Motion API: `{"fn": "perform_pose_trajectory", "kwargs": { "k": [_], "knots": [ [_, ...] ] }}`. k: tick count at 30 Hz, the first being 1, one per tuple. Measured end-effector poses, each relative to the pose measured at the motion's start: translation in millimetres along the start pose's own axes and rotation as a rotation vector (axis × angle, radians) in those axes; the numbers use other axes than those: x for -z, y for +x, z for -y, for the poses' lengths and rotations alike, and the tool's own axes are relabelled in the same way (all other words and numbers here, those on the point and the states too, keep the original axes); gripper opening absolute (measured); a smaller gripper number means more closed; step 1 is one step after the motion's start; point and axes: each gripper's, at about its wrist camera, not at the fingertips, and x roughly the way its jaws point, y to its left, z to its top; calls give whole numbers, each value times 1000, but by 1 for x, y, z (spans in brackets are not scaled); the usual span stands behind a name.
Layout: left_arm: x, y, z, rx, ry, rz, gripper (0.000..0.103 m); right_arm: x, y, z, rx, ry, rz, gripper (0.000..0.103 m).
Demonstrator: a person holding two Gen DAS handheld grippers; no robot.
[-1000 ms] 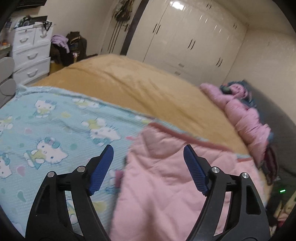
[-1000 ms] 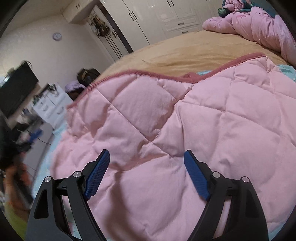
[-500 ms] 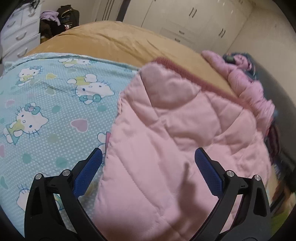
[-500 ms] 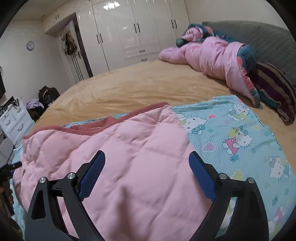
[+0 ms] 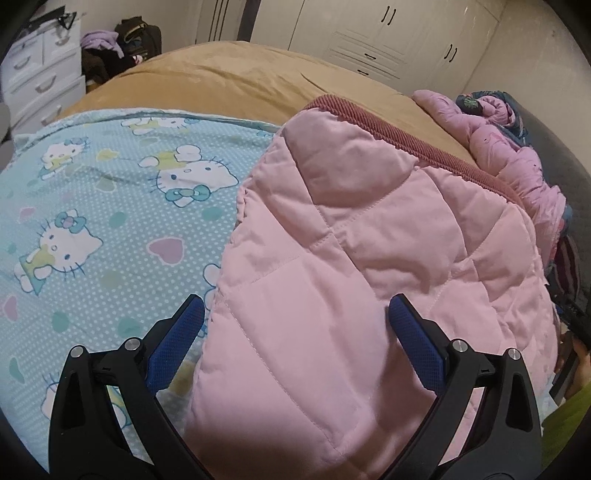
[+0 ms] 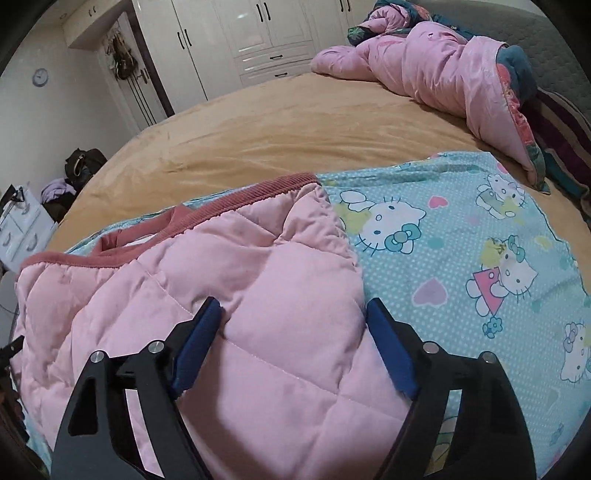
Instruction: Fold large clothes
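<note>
Both cameras ride my handheld grippers, angled down, close over the bed. Left wrist view sits over the left edge of the pink quilted padded garment [image 5: 369, 258], facing the white wardrobe doors [image 5: 388, 33]. Right wrist view sits over its right edge [image 6: 258, 295], same wardrobe [image 6: 236, 44] behind. Shared: garment, pale blue cartoon-cat printed sheet [image 5: 92, 221] [image 6: 461, 258], tan bedspread [image 5: 240, 81] [image 6: 295, 129].

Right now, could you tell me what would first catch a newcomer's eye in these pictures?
A pink quilted jacket fills the foreground, lying on a blue cartoon-cat sheet spread over the tan bed. A crumpled pink duvet lies by the headboard. Both grippers hover over the jacket's opposite edges.
</note>
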Motion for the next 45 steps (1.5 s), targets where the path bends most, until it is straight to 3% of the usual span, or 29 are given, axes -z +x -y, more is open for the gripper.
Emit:
{"fn": "perform_pose_trajectory", "kwargs": {
  "k": [7, 8, 9, 11, 13, 15, 16, 17, 24, 31, 38, 45],
  "knots": [
    [-2, -1, 5, -25, 34, 10, 93, 10, -3, -8, 43, -84, 42, 63],
    [-2, -2, 5, -22, 38, 14, 92, 11, -3, -6, 40, -76, 51, 57],
    [-2, -1, 5, -20, 42, 15, 90, 11, -4, -4, 48, -69, 60, 45],
    [-2, 0, 8, -3, 58, 21, 75, 13, -7, 1, 41, -49, 78, 37],
    [-2, -1, 12, -10, 90, 39, 67, 16, -11, 2, 48, -55, 96, 32],
    [-3, -4, 12, -10, 94, 58, 38, 20, -17, -1, 61, -80, 118, 25],
    [-4, -8, 11, -3, 86, 75, 31, 21, -21, 0, 62, -82, 128, 24],
    [-5, -11, 9, -1, 81, 86, 17, 22, -27, 1, 55, -75, 147, 22],
    [-16, -45, 11, 55, 88, 235, 10, 12, -71, 9, 4, -49, 262, 18],
    [-31, -72, 18, 71, 81, 366, 9, -27, -91, 0, -67, -29, 339, 17],
    [-57, -60, 21, 18, 67, 360, 9, -62, -59, 10, -95, 78, 317, 16],
    [-69, 10, 15, -120, 107, 188, 10, -56, -4, 16, 7, 66, 198, 16]
  ]
}}
